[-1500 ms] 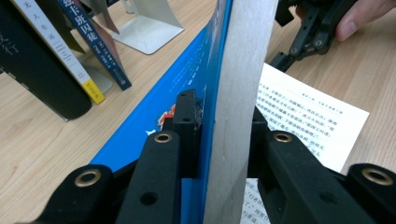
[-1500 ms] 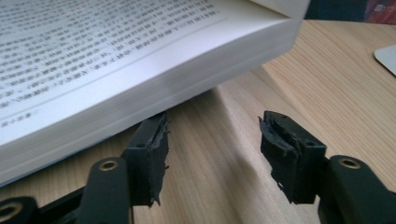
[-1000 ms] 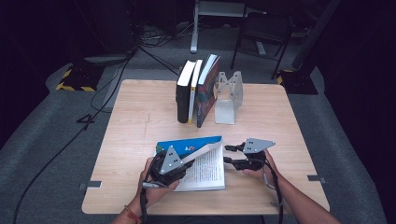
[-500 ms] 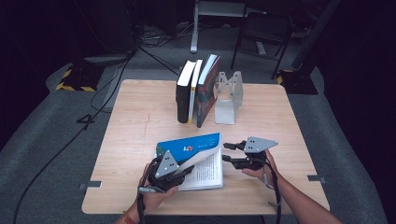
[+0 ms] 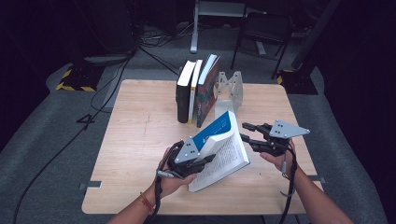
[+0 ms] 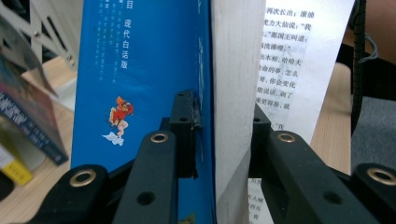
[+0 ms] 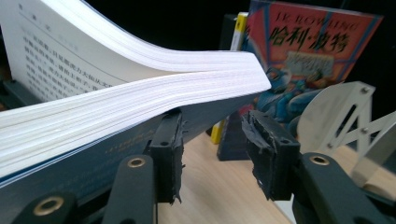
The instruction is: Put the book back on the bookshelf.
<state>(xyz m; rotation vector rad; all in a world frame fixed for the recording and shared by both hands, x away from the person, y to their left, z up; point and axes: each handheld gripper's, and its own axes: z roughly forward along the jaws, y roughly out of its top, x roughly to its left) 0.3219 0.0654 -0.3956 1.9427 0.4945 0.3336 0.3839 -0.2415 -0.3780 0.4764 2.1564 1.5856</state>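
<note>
An open book with a blue cover point(image 5: 219, 135) is held tilted above the wooden table point(image 5: 135, 130), cover facing away and printed pages facing the person. My left gripper point(image 5: 198, 163) is shut on its lower part; in the left gripper view the jaws clamp the blue cover point(image 6: 140, 70) and a thick block of pages. My right gripper point(image 5: 247, 134) hovers just right of the book's edge. Its jaws have just been closing, but they stand open with nothing between the pads point(image 7: 271, 149). The book's corner point(image 7: 224, 74) hangs just above them.
Three books point(image 5: 196, 91) stand upright at the back of the table against a white metal bookend point(image 5: 231, 88). The nearest, with a colourful cover point(image 7: 317, 46), leans. Dark floor with cables surrounds the table.
The blue book has come up off the table and tilted steeply in the left gripper. The right gripper has risen beside the book's right edge.
</note>
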